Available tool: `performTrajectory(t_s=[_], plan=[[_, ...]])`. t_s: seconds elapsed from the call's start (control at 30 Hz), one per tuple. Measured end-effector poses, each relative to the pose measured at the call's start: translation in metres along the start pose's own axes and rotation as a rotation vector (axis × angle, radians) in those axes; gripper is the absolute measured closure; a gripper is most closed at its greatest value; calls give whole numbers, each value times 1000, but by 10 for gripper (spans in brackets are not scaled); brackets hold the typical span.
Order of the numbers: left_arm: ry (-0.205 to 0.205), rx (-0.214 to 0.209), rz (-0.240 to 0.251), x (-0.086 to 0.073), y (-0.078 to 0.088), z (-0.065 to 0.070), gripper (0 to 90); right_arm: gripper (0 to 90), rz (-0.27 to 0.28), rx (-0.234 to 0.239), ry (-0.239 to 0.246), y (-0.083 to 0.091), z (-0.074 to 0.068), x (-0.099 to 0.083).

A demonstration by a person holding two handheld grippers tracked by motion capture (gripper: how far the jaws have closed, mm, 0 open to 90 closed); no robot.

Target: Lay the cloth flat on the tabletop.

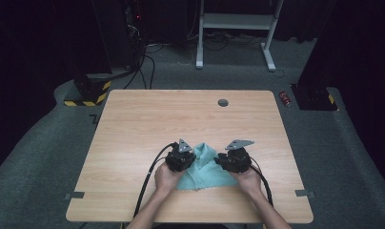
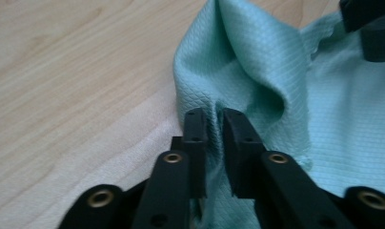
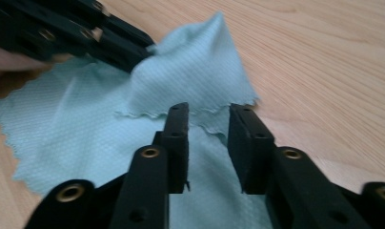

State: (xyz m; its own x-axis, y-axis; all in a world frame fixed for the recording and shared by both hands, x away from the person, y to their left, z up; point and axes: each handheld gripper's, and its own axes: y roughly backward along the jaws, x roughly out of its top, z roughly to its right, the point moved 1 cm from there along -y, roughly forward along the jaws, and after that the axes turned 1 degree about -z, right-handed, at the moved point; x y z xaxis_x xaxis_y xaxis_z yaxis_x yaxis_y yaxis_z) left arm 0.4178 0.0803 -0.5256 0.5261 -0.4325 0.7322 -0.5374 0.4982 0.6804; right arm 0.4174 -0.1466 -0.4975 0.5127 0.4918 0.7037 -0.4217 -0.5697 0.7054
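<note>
A teal cloth (image 1: pixel 203 168) lies rumpled on the wooden table (image 1: pixel 181 114) near its front edge, between the two hands. My left gripper (image 1: pixel 190 160) sits on the cloth's left part. In the left gripper view its jaws (image 2: pixel 215 117) stand close together, pinching a raised fold of the cloth (image 2: pixel 248 62). My right gripper (image 1: pixel 221 161) is at the cloth's right side. In the right gripper view its jaws (image 3: pixel 207 112) stand apart over the scalloped edge of the cloth (image 3: pixel 195 71) without pressing it. The left gripper (image 3: pixel 133 55) shows there at the upper left, at the raised fold.
A round cable hole (image 1: pixel 223 102) sits near the table's far edge. Bare wood stretches to the left, right and far side of the cloth. On the carpet beyond are a white desk frame (image 1: pixel 238 28), a red can (image 1: pixel 286 98) and a black-and-yellow striped base (image 1: pixel 88 93).
</note>
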Motion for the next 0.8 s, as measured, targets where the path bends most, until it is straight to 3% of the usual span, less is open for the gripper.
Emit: performTrajectory(t_s=[0.07, 0.13, 0.27, 0.3, 0.4, 0.57, 0.8], plan=[[5, 8, 14, -1, -1, 1, 668, 596, -3, -11, 22, -2, -8, 4], [-16, 55, 38, -5, -3, 2, 553, 546, -15, -23, 35, -5, -13, 6], [35, 63, 29, -6, -3, -2, 433, 503, -70, -48, 55, -19, -21, 9], [34, 69, 30, -6, -3, -2, 416, 519, -92, -56, 59, -22, -23, 9], [34, 76, 30, -6, -4, -1, 403, 702, -129, -62, 80, -31, -27, 9], [40, 75, 28, -5, -4, -2, 388, 886, -135, -62, 86, -31, -27, 14], [41, 74, 28, -5, -4, -2, 385, 898, -98, -109, 112, -18, -27, 30]])
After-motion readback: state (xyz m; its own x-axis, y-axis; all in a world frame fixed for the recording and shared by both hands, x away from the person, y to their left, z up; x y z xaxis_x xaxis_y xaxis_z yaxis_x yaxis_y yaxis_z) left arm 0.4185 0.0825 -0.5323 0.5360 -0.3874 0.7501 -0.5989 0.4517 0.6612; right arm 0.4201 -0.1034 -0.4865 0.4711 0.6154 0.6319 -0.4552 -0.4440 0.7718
